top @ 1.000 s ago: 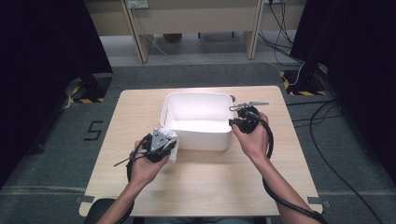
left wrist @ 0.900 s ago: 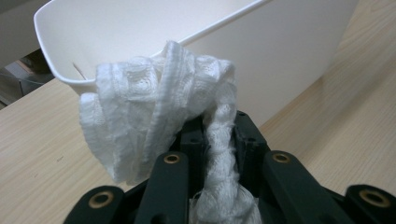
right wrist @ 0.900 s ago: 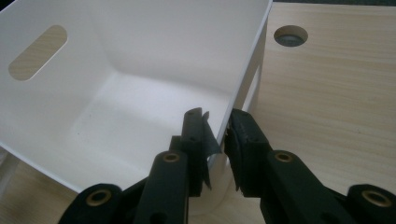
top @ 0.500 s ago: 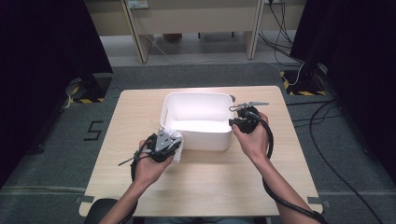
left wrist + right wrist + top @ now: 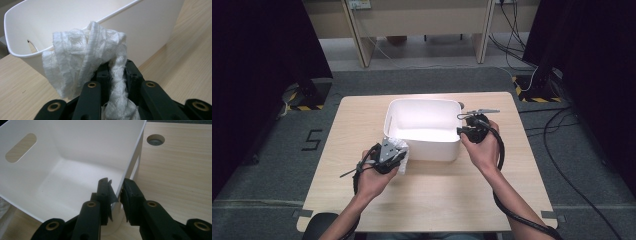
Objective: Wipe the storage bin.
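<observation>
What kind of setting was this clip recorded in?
Probably a lab or recording bay, not a home: a lone wooden table on grey carpet, black curtains at both sides, cables trailing across the floor, hazard tape on stand bases.

Crumpled white bumpy cloth (image 5: 85, 57), bunched up at frame middle, hanging just outside big white plastic bin (image 5: 155, 30). Bin upright, open-topped, at table's middle in high view.

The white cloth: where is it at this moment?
In the left gripper view, the white cloth is pinched in the left gripper, bunched just outside the white bin near its rim, above the wooden table.
</observation>
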The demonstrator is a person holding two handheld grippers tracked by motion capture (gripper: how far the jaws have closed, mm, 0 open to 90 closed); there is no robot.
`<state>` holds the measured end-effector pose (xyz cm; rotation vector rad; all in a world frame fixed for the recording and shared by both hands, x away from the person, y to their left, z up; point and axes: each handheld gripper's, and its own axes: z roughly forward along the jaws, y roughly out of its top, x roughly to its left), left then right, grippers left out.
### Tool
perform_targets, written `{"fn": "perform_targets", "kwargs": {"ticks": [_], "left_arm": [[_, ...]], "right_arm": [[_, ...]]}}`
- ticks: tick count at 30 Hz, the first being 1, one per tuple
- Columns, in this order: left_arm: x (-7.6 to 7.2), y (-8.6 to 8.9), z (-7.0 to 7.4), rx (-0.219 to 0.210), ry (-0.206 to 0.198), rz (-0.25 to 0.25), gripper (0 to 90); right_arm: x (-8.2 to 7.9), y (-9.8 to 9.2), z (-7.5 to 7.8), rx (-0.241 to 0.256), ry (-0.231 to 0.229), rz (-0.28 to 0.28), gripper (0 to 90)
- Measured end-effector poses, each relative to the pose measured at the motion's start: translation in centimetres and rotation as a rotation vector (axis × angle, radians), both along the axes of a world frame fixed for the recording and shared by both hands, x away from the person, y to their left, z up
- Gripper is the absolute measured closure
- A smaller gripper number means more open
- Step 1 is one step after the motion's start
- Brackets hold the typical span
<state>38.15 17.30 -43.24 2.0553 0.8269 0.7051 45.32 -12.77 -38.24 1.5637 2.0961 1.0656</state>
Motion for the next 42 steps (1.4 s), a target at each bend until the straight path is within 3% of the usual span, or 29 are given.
{"fn": "perform_targets", "kwargs": {"ticks": [21,23,35,36,42], "left_arm": [[0.0,-0.3,-1.2,0.025,-0.007,-0.007,77.2],[-0.1,-0.4,-1.3,0.019,0.009,-0.004,77.2],[0.0,-0.6,-2.4,0.040,0.020,-0.005,77.2],[0.1,-0.6,-2.5,0.044,0.008,-0.007,77.2],[0.1,-0.7,-3.1,0.048,0.027,0.000,77.2]], "right_arm": [[-0.1,0.1,0.0,0.001,-0.001,0.005,76.5],[-0.1,0.1,0.0,0.001,-0.002,0.006,76.5],[-0.1,0.1,0.0,0.001,-0.005,0.006,76.5],[-0.1,0.1,0.0,0.001,-0.005,0.006,76.5],[-0.1,0.1,0.0,-0.001,-0.006,0.007,76.4]]}}
